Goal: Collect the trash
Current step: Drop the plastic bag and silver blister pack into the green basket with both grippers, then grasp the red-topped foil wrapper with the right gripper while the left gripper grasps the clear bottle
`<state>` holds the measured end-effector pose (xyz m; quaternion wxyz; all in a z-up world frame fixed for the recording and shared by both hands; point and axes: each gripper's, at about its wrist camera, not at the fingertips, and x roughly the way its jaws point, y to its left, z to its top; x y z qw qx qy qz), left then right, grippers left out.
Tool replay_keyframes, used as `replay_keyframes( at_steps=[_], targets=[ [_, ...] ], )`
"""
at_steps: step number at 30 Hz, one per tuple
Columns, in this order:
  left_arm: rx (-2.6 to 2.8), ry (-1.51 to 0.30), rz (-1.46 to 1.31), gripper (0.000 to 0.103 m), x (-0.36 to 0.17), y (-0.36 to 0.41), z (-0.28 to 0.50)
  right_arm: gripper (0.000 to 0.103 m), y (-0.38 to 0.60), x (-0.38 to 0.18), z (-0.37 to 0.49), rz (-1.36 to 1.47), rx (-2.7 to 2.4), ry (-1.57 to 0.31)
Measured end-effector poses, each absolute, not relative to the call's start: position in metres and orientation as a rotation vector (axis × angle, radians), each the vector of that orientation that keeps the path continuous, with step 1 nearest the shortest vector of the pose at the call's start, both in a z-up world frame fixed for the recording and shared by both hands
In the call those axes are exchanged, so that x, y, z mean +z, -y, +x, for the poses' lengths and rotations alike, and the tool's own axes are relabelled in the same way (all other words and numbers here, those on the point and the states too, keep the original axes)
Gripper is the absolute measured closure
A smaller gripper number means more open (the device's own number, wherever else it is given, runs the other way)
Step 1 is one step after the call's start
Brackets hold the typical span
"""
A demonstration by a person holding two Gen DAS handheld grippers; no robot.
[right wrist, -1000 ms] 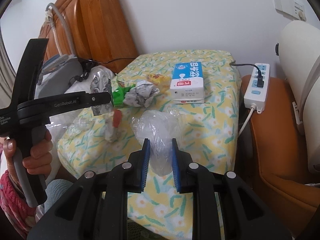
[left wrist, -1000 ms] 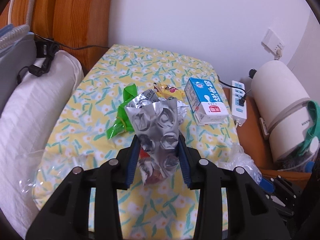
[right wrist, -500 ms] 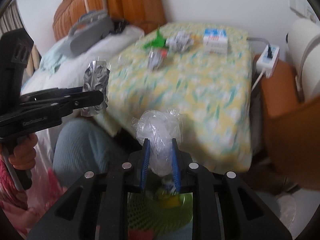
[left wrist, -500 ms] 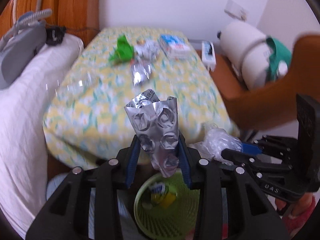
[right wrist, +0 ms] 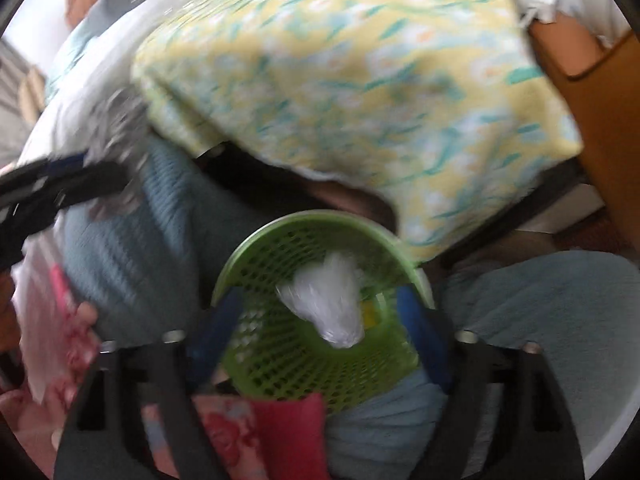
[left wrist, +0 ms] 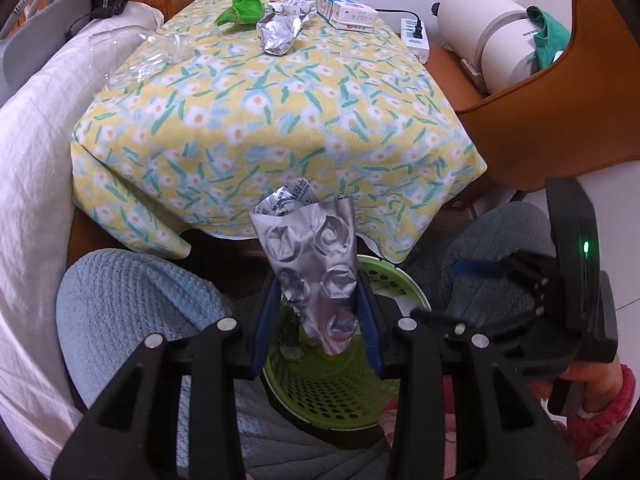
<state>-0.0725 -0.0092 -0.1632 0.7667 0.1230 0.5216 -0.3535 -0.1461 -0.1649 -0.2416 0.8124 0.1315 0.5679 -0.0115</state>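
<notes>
My left gripper (left wrist: 316,320) is shut on a crumpled silver blister pack (left wrist: 310,256), which stands upright just above the green mesh basket (left wrist: 332,400) on the floor. In the right wrist view my right gripper (right wrist: 318,328) hangs over the same basket (right wrist: 280,236) and its jaws are opening. A wad of clear plastic (right wrist: 328,300) lies loose between the spread pads, touching neither, down inside the basket. This view is blurred.
The table's floral cloth (left wrist: 260,120) carries a green wrapper (left wrist: 242,6), a foil bag (left wrist: 280,32), crumpled paper (left wrist: 296,0), a milk carton (left wrist: 346,10) and a clear bottle (left wrist: 140,52). A person's knees flank the basket. An orange chair (left wrist: 540,112) stands to the right.
Both grippers came back from over the table and sank to the basket. The right jaws spread and let go of the plastic wad. The left keeps hold of the blister pack.
</notes>
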Motion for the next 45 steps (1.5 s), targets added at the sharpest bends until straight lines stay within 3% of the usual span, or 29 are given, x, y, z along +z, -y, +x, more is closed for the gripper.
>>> replay_keyframes(
  at_steps=[20, 22, 24, 26, 33, 45],
  targets=[
    [-0.842, -1.160, 0.346, 0.065, -0.172, 0.029, -0.102, 0.016, 0.188, -0.228, -0.149, 0.303, -0.091, -1.169],
    [-0.847, -1.162, 0.357, 0.051, -0.173, 0.030, -0.104, 0.016, 0.190, -0.227, -0.151, 0.305, -0.094, -1.167],
    [-0.840, -1.139, 0.369, 0.027, -0.172, 0.032, -0.107, 0.016, 0.191, -0.226, -0.152, 0.306, -0.098, -1.165],
    [-0.838, -1.114, 0.382, 0.021, -0.169, 0.032, -0.110, 0.016, 0.193, -0.226, -0.153, 0.307, -0.103, -1.164],
    [-0.832, -1.096, 0.395, 0.013, -0.165, 0.033, -0.111, 0.016, 0.196, -0.225, -0.156, 0.311, -0.113, -1.157],
    [-0.775, -1.096, 0.355, 0.010, -0.161, 0.023, -0.092, 0.016, 0.198, -0.218, -0.149, 0.296, -0.115, -1.139]
  ],
)
